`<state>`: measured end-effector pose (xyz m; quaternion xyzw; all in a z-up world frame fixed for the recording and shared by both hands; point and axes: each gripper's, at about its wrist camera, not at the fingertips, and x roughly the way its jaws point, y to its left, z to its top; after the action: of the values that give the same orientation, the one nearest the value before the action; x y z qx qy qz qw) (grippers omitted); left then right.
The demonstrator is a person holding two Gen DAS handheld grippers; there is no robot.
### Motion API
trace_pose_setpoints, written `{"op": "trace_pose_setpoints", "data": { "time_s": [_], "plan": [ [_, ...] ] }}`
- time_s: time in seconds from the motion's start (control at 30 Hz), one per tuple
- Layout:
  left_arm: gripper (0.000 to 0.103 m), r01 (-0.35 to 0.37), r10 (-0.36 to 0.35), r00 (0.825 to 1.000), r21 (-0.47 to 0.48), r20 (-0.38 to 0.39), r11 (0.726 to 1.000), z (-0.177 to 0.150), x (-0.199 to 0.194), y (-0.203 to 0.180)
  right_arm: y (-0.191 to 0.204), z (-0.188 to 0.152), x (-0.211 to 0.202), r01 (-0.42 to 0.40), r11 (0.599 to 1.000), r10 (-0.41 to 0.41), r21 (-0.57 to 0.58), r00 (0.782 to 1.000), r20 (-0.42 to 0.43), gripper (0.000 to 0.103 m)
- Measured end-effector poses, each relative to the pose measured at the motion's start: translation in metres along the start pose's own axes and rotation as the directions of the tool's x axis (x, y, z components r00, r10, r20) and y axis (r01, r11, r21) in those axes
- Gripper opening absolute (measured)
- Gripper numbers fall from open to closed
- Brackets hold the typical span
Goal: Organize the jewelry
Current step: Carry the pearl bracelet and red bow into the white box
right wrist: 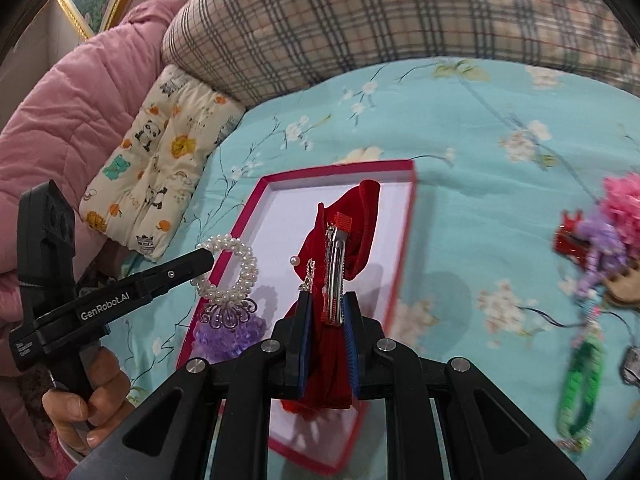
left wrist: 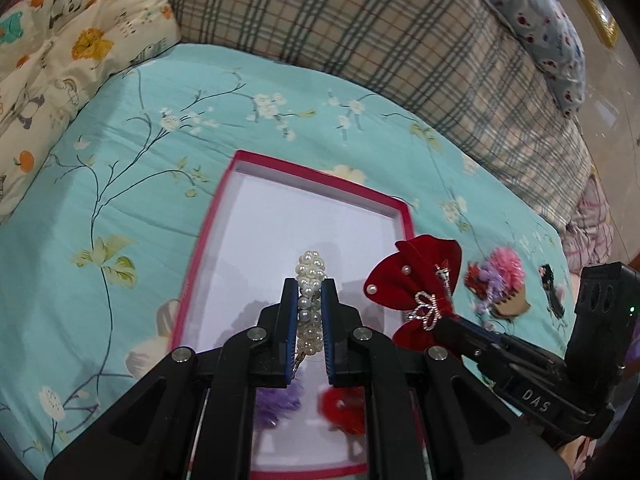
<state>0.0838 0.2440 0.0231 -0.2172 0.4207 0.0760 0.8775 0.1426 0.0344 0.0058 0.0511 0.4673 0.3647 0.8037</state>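
A shallow red box (left wrist: 404, 216) with a white floor lies on the turquoise bedsheet; it also shows in the right wrist view (right wrist: 404, 240). My left gripper (left wrist: 309, 292) is shut on a pearl bracelet (left wrist: 310, 272) and holds it above the box; the bracelet (right wrist: 240, 264) also shows from the right wrist. My right gripper (right wrist: 326, 300) is shut on a red velvet bow hair clip (right wrist: 352, 216) above the box; the bow (left wrist: 416, 276) shows from the left wrist. A purple flower piece (left wrist: 280, 400) and a red one (left wrist: 344, 408) lie in the box.
A pile of pink, purple and red hair pieces (right wrist: 608, 232) and a green bracelet (right wrist: 582, 392) lie on the sheet right of the box. A plaid bolster (left wrist: 360, 20) runs along the back. A panda-print pillow (right wrist: 160, 152) lies at the left.
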Motion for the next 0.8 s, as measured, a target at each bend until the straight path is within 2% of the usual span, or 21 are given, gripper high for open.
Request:
{"op": "trace_pose_setpoints", "data": {
  "time_s": [0.37, 0.63, 0.8],
  "plan": [
    [0.009, -0.044, 0.041, 0.998, -0.051, -0.055, 0.998, -0.001, 0.035, 0.031, -0.001, 0.000, 0.046, 0.019, 1.000, -0.019, 0.003, 0.996, -0.083, 0.014],
    [0.009, -0.095, 0.092, 0.993, -0.043, -0.074, 0.995, -0.003, 0.050, 0.036, -0.010, 0.000, 0.058, 0.034, 0.999, -0.033, 0.010, 0.995, -0.096, 0.015],
    [0.009, -0.108, 0.104, 0.990, -0.040, -0.092, 0.993, -0.005, 0.056, 0.040, -0.009, 0.000, 0.061, 0.042, 0.999, -0.043, -0.004, 0.995, -0.095, 0.019]
  ]
}}
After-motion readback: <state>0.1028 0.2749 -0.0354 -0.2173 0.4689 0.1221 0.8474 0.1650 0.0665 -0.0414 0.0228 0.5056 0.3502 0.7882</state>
